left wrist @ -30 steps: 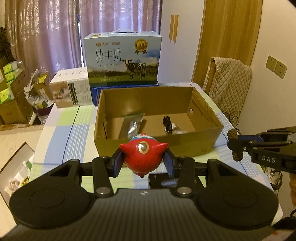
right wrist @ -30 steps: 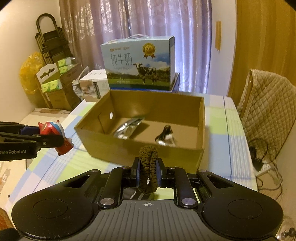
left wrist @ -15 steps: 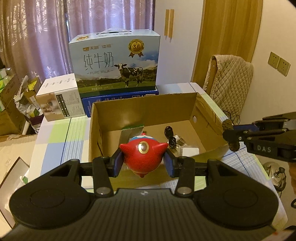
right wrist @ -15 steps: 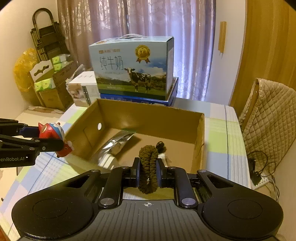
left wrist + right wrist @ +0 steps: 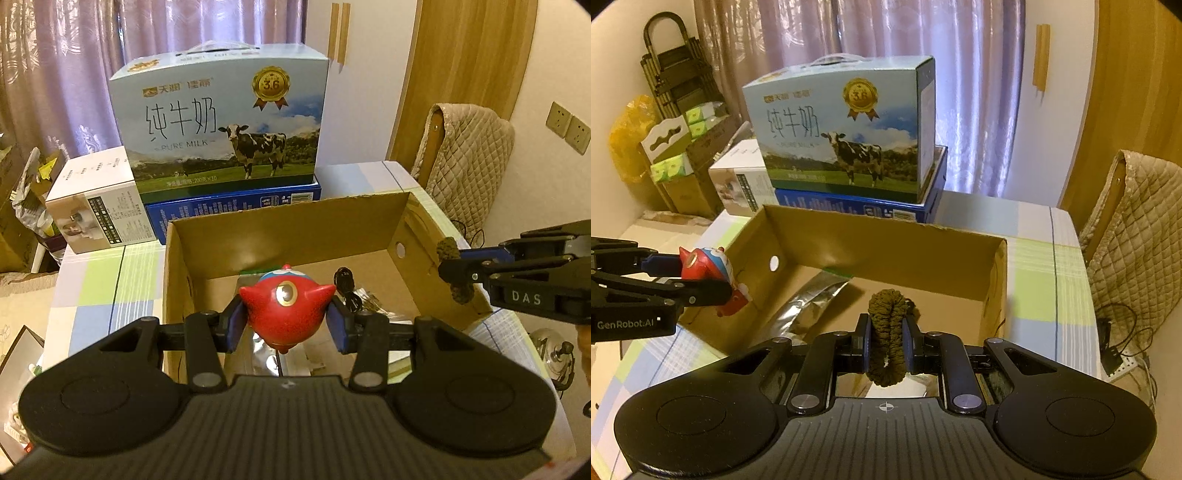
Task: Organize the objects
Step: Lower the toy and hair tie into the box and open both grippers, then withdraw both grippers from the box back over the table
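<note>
My left gripper (image 5: 286, 317) clamps the round red toy figure (image 5: 286, 314) and my right gripper (image 5: 885, 345) the brown fuzzy hair tie (image 5: 886, 339), both above the open cardboard box (image 5: 288, 225), where a tilted release may bounce the toy over its near wall.

One red toy (image 5: 286, 309), one brown scrunchie (image 5: 888, 336), one cardboard box (image 5: 284, 229), one foil pouch (image 5: 809, 302), two tongs.

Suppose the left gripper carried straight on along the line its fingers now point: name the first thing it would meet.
Probably the far inner wall of the cardboard box. The left gripper, shut on the red toy, points over the open box; depth is unclear, so a steeper line would instead reach the black cable on the floor.
</note>
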The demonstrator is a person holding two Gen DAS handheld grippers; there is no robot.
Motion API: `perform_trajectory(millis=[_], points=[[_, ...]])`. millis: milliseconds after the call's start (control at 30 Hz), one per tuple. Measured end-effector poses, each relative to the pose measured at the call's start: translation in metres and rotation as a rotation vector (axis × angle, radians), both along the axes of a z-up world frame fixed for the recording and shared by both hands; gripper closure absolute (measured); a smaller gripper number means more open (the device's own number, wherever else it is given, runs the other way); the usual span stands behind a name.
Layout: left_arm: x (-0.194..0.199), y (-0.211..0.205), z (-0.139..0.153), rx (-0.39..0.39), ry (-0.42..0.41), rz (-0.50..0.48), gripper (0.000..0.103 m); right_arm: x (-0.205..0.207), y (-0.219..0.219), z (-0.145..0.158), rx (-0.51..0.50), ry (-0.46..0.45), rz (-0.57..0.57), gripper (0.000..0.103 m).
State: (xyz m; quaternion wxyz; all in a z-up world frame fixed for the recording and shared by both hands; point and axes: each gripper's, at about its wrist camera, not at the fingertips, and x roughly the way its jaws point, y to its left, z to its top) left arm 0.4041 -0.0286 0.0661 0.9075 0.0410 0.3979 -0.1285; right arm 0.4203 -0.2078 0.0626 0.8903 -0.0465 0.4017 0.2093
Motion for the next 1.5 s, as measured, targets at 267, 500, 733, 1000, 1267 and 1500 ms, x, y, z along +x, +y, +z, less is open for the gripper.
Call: perform_trajectory(millis=[267,500,733,1000,1267,1500], points=[[0.016,-0.004,-0.015,0.011,0.023,-0.003,0.062,0.014,0.000,-0.015,0.013,0.026,-0.015,0.089],[0.024,-0.007,-0.020,0.013,0.019,-0.010,0.056,0.020,0.001,-0.021,0.039,0.004,-0.006,0.064],[0.025,-0.003,-0.016,0.023,-0.014,0.014,0.046,0.021,-0.004,-0.023,0.057,-0.006,-0.029,0.044],[0.015,0.002,-0.015,0.022,-0.009,0.013,0.046,0.011,-0.006,-0.023,0.045,0.006,-0.021,0.044],[-0.005,0.005,-0.011,0.009,-0.008,0.013,0.046,-0.009,-0.011,-0.010,0.062,-0.012,-0.029,0.044],[-0.042,0.013,-0.007,-0.024,-0.007,0.032,0.046,-0.047,-0.019,0.001,0.068,-0.033,-0.028,0.044]])
